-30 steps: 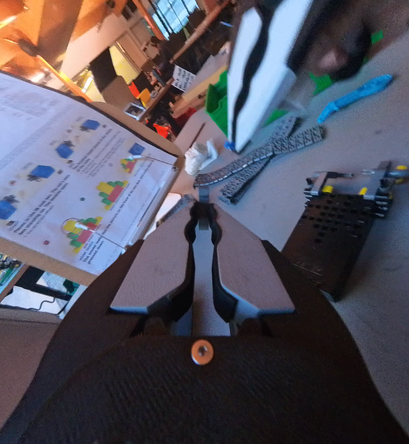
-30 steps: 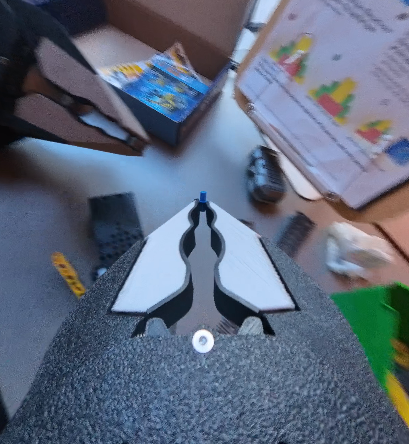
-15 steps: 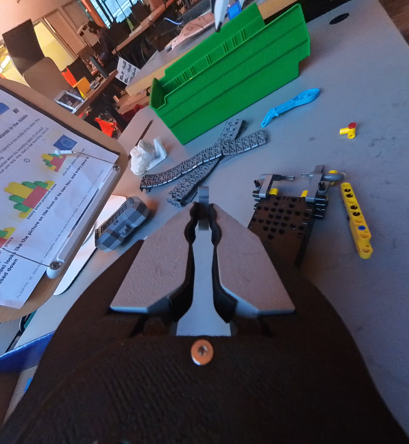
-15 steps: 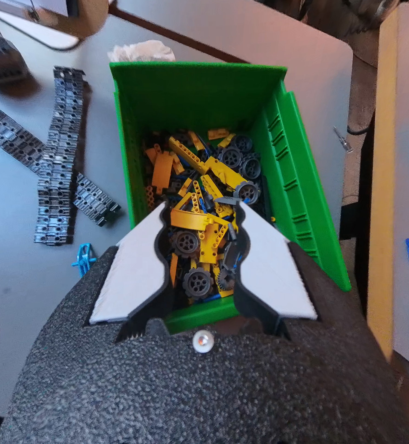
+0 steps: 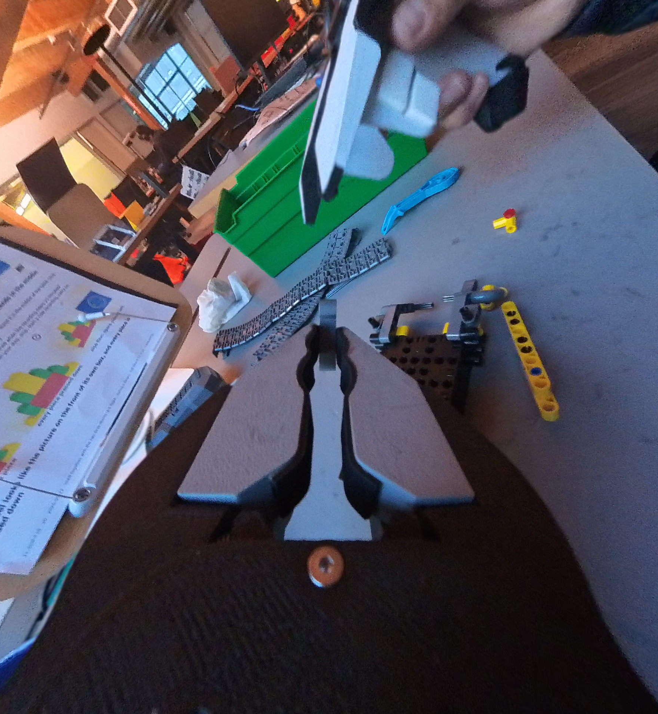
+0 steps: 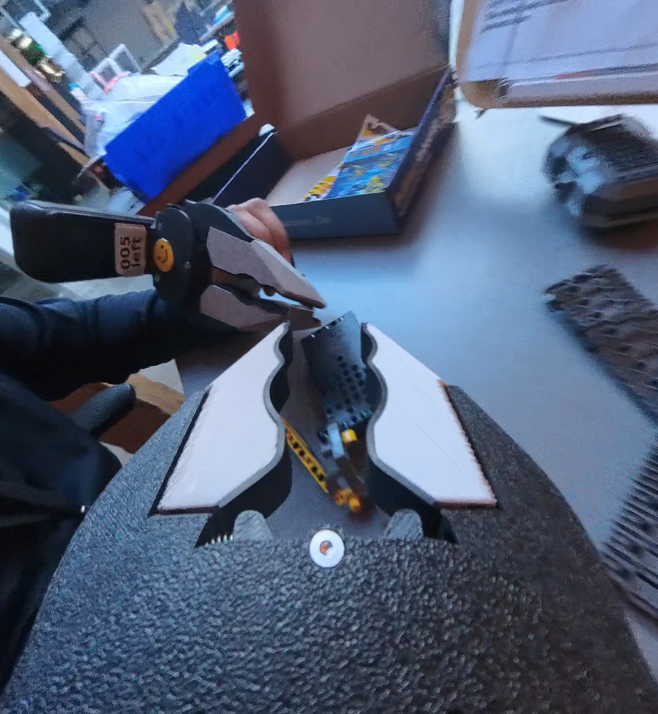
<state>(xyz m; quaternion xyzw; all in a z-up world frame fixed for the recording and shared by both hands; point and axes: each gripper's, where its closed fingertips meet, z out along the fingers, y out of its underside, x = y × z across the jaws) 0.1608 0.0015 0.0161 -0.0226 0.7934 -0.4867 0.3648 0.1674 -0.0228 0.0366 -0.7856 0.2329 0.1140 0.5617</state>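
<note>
My left gripper (image 5: 327,332) is shut on a small grey piece (image 5: 327,340) and hangs above the table, near the black perforated assembly (image 5: 431,359). My right gripper (image 6: 325,328) is open and empty. The black assembly (image 6: 339,371) and a yellow beam (image 6: 306,459) lie on the table below the gap between its fingers. In the right wrist view the left gripper (image 6: 314,311) comes in from the left, its tips close to the assembly's far end. In the left wrist view the right gripper (image 5: 316,201) hangs above the green bin (image 5: 281,232).
Grey track strips (image 5: 304,301), a blue piece (image 5: 420,197), a yellow-red connector (image 5: 505,222), the yellow beam (image 5: 528,355) and a white crumpled wad (image 5: 223,301) lie on the table. An instruction board (image 5: 61,386) stands at the left. A box with a booklet (image 6: 362,174) and a grey block (image 6: 621,170) are farther off. The tips of both grippers are at nearly the same place. The right tips stand about 15 cm off the yellow-red connector (image 5: 505,222).
My right gripper held a small blue pin, opened over the green bin, then swung over to the black assembly, empty. My left gripper stayed shut on the grey piece and shifted slightly.
</note>
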